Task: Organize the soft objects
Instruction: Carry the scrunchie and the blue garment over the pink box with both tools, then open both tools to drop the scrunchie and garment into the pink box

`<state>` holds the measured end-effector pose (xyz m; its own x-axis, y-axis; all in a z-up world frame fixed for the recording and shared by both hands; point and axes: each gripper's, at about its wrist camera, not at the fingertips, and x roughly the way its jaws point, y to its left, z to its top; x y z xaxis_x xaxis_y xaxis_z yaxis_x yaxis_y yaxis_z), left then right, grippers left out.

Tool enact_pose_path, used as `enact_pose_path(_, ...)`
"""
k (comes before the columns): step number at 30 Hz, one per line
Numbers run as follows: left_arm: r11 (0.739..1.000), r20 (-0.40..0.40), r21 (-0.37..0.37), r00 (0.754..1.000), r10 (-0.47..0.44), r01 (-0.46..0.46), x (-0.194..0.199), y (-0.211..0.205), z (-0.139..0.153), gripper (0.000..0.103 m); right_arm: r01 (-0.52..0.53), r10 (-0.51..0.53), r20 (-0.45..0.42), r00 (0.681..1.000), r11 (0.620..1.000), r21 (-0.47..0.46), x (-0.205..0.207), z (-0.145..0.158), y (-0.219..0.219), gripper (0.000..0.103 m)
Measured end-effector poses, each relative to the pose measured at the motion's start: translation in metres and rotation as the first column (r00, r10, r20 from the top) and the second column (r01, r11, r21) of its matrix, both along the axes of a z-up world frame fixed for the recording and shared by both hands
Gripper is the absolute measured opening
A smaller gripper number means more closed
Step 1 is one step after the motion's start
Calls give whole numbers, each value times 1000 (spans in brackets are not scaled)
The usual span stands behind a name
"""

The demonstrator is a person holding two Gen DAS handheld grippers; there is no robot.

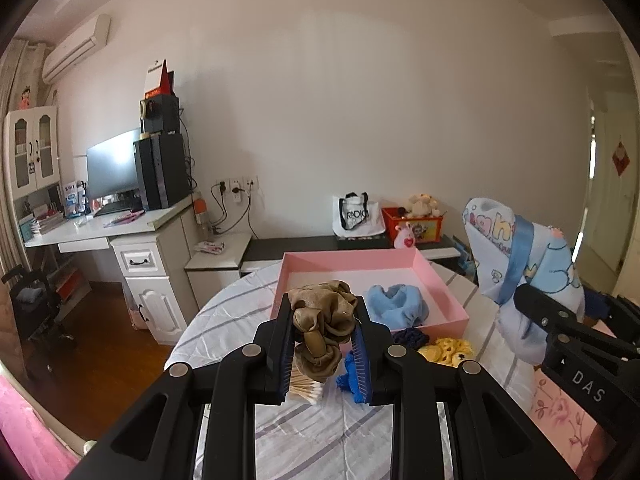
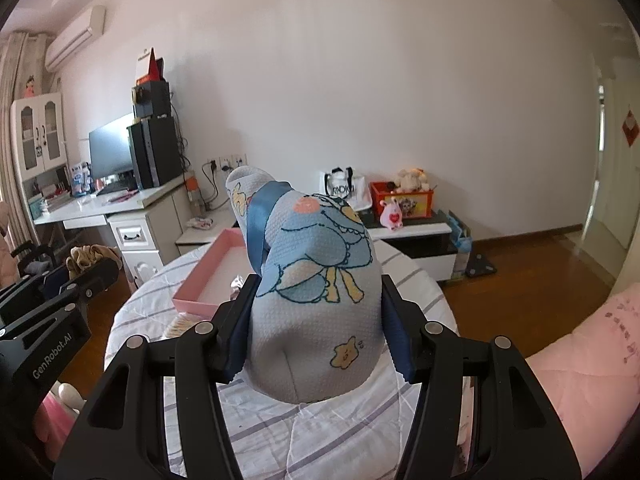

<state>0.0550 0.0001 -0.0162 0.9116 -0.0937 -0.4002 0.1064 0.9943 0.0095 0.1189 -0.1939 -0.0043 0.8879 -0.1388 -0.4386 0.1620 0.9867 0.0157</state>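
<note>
My left gripper (image 1: 322, 320) is shut on an olive-brown satin scrunchie (image 1: 324, 328), lifted above the round table in front of the pink box (image 1: 400, 258). A light blue scrunchie (image 1: 396, 304) lies inside that box. My right gripper (image 2: 316, 312) is shut on a rolled blue cartoon-print cloth (image 2: 320, 280) tied with a blue ribbon (image 2: 262, 216), raised over the table; the same cloth (image 1: 528, 256) shows at the right of the left wrist view. The box's corner (image 2: 208, 276) peeks out left of the cloth.
On the striped tablecloth (image 1: 320, 432) lie a dark navy scrunchie (image 1: 410, 338), a yellow item (image 1: 450, 350), a blue frilly piece (image 1: 348, 376) and cotton swabs (image 1: 306, 390). A pink quilted sleeve (image 2: 580, 360) is at right. Desk (image 1: 100, 232) and low cabinet (image 1: 360, 246) stand behind.
</note>
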Motion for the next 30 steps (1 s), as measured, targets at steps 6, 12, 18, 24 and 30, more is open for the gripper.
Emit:
enact_pose_path(6, 1000, -38, 0, 999, -7, 7, 39, -1, -2, 23, -4, 5, -42, 999, 1000, 15, 22, -15, -2, 54)
enact_pose_path(12, 1000, -88, -5, 996, -17, 17, 89, -6, -3, 23, -9, 12, -92, 996, 999, 30, 57, -31, -6, 54)
enact_pose_path(18, 1000, -142, 0, 990, -24, 24, 149, -13, 0, 23, -17, 23, -133, 991, 999, 42, 89, -45, -9, 54)
enact_pose_path(24, 1000, -189, 15, 982, -19, 22, 212, -23, 9, 23, -14, 22, -149, 989, 998, 53, 120, -50, -16, 54)
enact_pose_path(30, 999, -211, 38, 977, -11, 20, 275, -35, 18, 23, 1, 8, -160, 987, 998, 57, 147, -51, -22, 54)
